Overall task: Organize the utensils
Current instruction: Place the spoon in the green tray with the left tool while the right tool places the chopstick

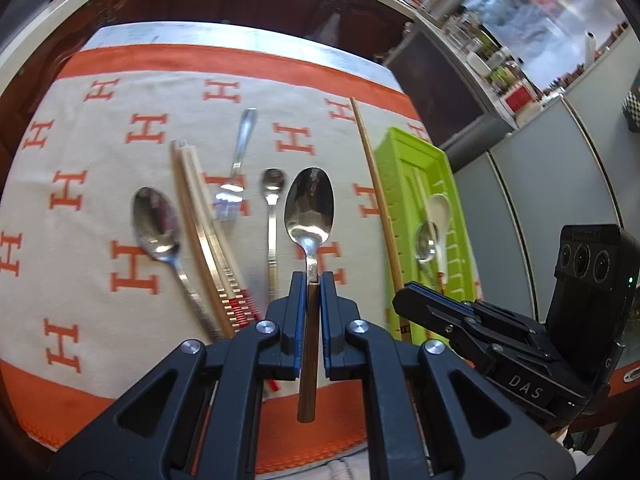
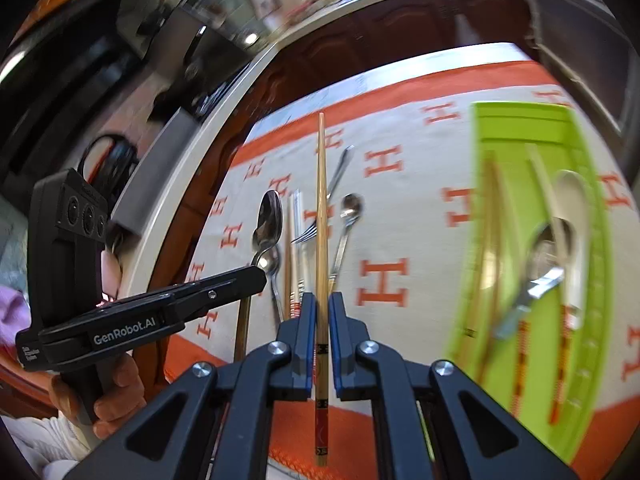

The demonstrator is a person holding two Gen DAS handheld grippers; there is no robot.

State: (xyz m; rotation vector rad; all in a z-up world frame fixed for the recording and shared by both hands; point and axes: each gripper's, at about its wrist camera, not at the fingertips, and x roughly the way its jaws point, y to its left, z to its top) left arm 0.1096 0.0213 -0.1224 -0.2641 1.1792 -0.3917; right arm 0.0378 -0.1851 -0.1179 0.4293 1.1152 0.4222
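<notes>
Above the near orange border of the cloth-covered desk (image 1: 160,80), both grippers are held level, pointing toward the far edge. Left gripper (image 1: 311,280): jaws pinching the wooden handle of a large spoon (image 1: 310,204), bowl forward and raised off the cloth, handle end sticking out behind the jaws. Right gripper (image 2: 322,304): jaws pinching a single bamboo chopstick (image 2: 321,184) near its decorated butt, tip aimed at the far edge, lifted clear of the cloth. A person's hand (image 2: 116,392) grips the left unit's handle, seen from the right wrist view.

Lying on the cloth: a steel spoon (image 1: 156,224), a pair of pale chopsticks (image 1: 204,232), a fork (image 1: 236,172), a small teaspoon (image 1: 273,200). Green tray (image 2: 516,128) sits toward the right edge, holding a white ceramic spoon (image 2: 572,216), a metal spoon (image 2: 540,268) and chopsticks (image 2: 490,240); contents blurred.
</notes>
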